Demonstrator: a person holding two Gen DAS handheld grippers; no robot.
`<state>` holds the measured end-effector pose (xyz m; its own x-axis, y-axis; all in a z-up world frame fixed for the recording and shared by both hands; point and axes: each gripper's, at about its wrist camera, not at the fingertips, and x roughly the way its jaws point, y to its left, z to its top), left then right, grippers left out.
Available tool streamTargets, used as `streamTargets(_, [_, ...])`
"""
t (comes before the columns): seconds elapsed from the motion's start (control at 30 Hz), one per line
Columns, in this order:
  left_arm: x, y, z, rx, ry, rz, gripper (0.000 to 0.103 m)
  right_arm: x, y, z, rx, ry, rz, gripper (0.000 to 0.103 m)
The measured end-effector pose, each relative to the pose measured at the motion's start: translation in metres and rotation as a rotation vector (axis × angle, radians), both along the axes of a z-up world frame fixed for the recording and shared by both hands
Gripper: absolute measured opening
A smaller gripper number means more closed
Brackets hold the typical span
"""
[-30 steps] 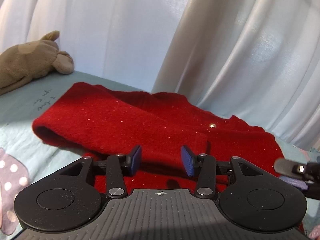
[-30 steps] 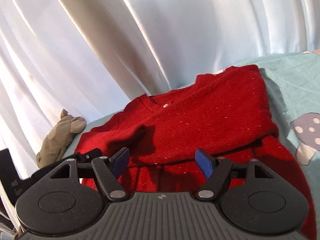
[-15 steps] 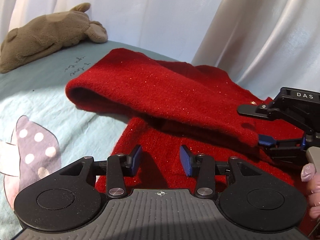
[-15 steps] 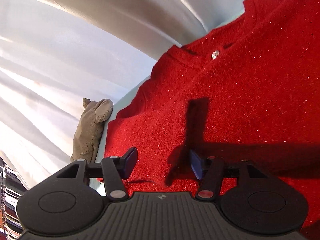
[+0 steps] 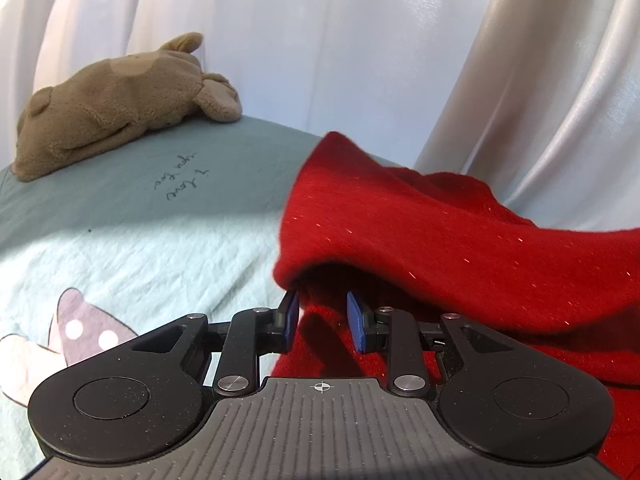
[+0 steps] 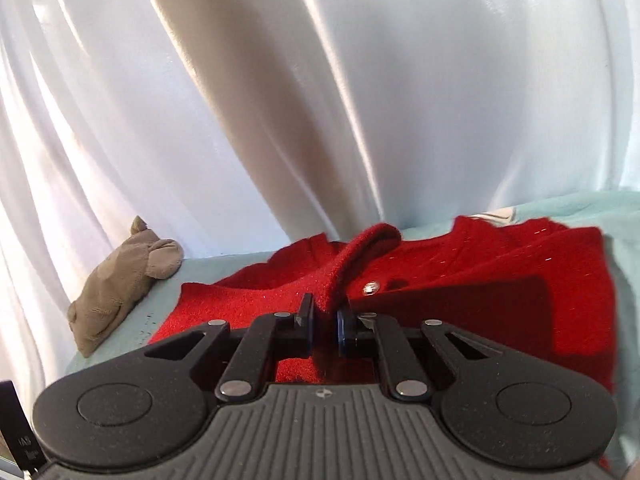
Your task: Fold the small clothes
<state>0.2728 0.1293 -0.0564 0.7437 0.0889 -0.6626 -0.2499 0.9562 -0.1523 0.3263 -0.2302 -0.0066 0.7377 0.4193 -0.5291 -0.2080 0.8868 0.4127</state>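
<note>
A small red knitted cardigan (image 5: 460, 240) lies on a pale green bedsheet (image 5: 140, 248). In the left wrist view my left gripper (image 5: 322, 318) sits at the cardigan's left edge, jaws open with red cloth between the blue pads, under a raised fold. In the right wrist view my right gripper (image 6: 325, 328) is shut on a strip of the red cardigan (image 6: 460, 280) that rises up from between the jaws. A silver button (image 6: 370, 289) shows just beyond the right gripper.
A brown plush toy (image 5: 112, 100) lies at the far left of the bed, also in the right wrist view (image 6: 124, 280). White curtains (image 6: 320, 100) hang behind the bed. The sheet has handwriting (image 5: 180, 180) and a spotted mushroom print (image 5: 84, 328).
My right gripper has closed on the cardigan's fabric and lifted it. My left gripper has moved in to the cardigan's left edge, under the fold.
</note>
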Motion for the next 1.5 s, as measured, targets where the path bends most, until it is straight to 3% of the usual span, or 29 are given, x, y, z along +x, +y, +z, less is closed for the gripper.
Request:
streamTargets(0.1, [0.008,0.003,-0.003,-0.028,0.021,-0.007,0.018,-0.002,-0.033,-0.004,-0.022,0.018,-0.073,0.009])
streamTargets(0.27, [0.013,-0.002,-0.006,-0.018,0.033,-0.03,0.015,-0.002,-0.07,-0.025,-0.077,0.073,-0.2,0.013])
streamTargets(0.37, [0.013,-0.004,-0.006,-0.02,0.033,-0.038,0.015,0.0,-0.085,-0.043,-0.016,0.168,-0.233,0.031])
streamTargets(0.4, [0.013,-0.005,-0.007,-0.016,0.035,-0.04,0.015,0.0,-0.089,-0.048,0.015,0.19,-0.236,0.048])
streamTargets(0.43, [0.014,-0.005,-0.008,-0.014,0.037,-0.041,0.015,-0.001,-0.091,-0.052,0.057,0.206,-0.233,0.055])
streamTargets(0.5, [0.014,-0.006,-0.008,-0.015,0.041,-0.043,0.015,-0.002,-0.096,-0.059,0.107,0.216,-0.215,0.055])
streamTargets(0.57, [0.015,-0.006,-0.008,-0.018,0.044,-0.042,0.015,0.0,-0.089,-0.063,0.128,0.224,-0.208,0.055])
streamTargets(0.6, [0.015,-0.006,-0.008,-0.021,0.043,-0.041,0.015,0.003,-0.086,-0.065,0.121,0.223,-0.203,0.046])
streamTargets(0.63, [0.014,-0.005,-0.007,-0.023,0.042,-0.042,0.015,0.004,-0.083,-0.065,0.111,0.219,-0.195,0.026])
streamTargets(0.7, [0.014,-0.003,-0.007,-0.023,0.044,-0.043,0.015,0.001,-0.077,-0.059,0.082,0.186,-0.182,0.025])
streamTargets(0.77, [0.012,-0.001,-0.006,-0.025,0.041,-0.04,0.015,-0.007,-0.07,-0.045,-0.02,0.1,-0.184,0.012])
streamTargets(0.97, [0.011,0.0,-0.005,-0.032,0.042,-0.032,0.015,-0.016,-0.076,-0.024,-0.061,0.045,-0.181,0.011])
streamTargets(1.5, [0.014,0.001,0.0,-0.064,0.067,-0.037,0.019,-0.033,-0.083,-0.037,-0.236,0.061,-0.238,0.005])
